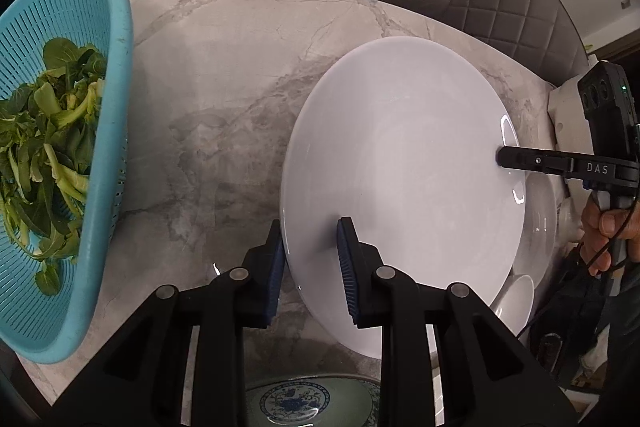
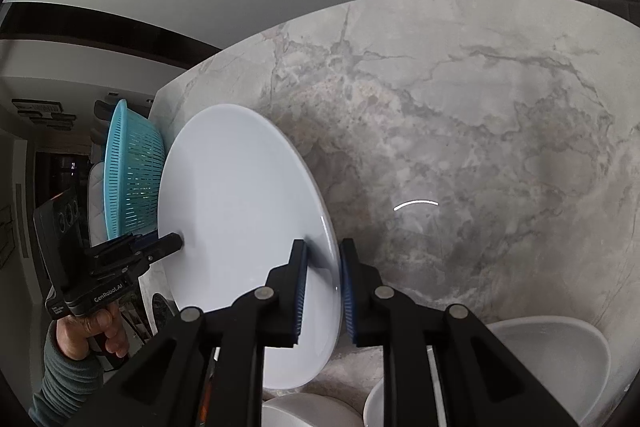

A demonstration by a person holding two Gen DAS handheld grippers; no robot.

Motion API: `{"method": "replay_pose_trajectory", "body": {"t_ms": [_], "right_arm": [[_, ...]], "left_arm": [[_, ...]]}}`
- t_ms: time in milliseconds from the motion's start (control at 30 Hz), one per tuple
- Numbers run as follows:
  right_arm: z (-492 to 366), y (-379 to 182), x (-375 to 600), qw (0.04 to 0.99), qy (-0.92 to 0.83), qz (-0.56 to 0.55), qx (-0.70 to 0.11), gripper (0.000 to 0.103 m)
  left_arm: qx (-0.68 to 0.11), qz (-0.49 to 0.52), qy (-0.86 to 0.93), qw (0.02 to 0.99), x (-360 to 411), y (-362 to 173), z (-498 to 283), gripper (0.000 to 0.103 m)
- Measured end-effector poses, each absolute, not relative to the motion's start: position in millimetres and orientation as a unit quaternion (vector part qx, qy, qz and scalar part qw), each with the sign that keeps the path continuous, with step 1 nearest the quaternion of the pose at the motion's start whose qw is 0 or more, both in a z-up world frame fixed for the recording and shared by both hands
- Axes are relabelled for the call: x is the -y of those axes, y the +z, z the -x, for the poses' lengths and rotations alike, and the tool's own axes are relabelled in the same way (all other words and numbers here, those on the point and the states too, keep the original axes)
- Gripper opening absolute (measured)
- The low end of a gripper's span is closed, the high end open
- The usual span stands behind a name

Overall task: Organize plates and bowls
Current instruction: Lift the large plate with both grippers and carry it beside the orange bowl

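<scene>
Marble table by grey wall, w/ white plate clamped in both hand-held grippers, L & R.

Two close wrist views steeply down from opposite sides, sharing the white plate.

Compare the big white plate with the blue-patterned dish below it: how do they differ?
The white plate is plain; the patterned dish has a blue flower motif. The white plate is gripped at opposite edges by both grippers and tilted; the patterned dish lies flat on the table, untouched. Both are round.
</scene>
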State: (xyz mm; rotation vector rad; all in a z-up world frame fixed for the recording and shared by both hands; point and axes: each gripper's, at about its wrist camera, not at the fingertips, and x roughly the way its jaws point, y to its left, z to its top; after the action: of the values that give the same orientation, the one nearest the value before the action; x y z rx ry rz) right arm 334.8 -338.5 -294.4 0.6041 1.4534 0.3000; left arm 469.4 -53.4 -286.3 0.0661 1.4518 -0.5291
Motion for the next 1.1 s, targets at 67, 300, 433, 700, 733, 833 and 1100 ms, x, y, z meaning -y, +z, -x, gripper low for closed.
{"method": "replay_pose_trajectory", "body": {"t_ms": [67, 300, 433, 700, 733, 833, 1100], "right_arm": [[-332, -284, 339, 0.700, 0.134, -0.270, -0.647, 0.019], [-311, -241, 329, 0.717, 0.140, -0.263, -0.630, 0.019], [-289, -217, 315, 0.725, 0.145, -0.259, -0.621, 0.019], [-224, -179, 278, 0.740, 0.149, -0.243, -0.609, 0.019], [-213, -176, 274, 0.741, 0.150, -0.242, -0.608, 0.019], [-180, -171, 258, 0.743, 0.150, -0.242, -0.606, 0.019], [-84, -180, 225, 0.735, 0.130, -0.256, -0.614, 0.019]], "left_arm": [[-0.652, -0.028, -0.240, 0.719, 50, -275, -464, 0.023], [-0.634, -0.027, -0.247, 0.732, 32, -225, -429, 0.023], [-0.630, -0.021, -0.248, 0.736, 13, -201, -397, 0.023], [-0.625, -0.017, -0.259, 0.736, -33, -169, -296, 0.023], [-0.623, -0.016, -0.260, 0.737, -40, -167, -283, 0.023], [-0.622, -0.011, -0.262, 0.738, -60, -166, -244, 0.023], [-0.623, -0.020, -0.277, 0.731, -99, -166, -136, 0.023]]}}
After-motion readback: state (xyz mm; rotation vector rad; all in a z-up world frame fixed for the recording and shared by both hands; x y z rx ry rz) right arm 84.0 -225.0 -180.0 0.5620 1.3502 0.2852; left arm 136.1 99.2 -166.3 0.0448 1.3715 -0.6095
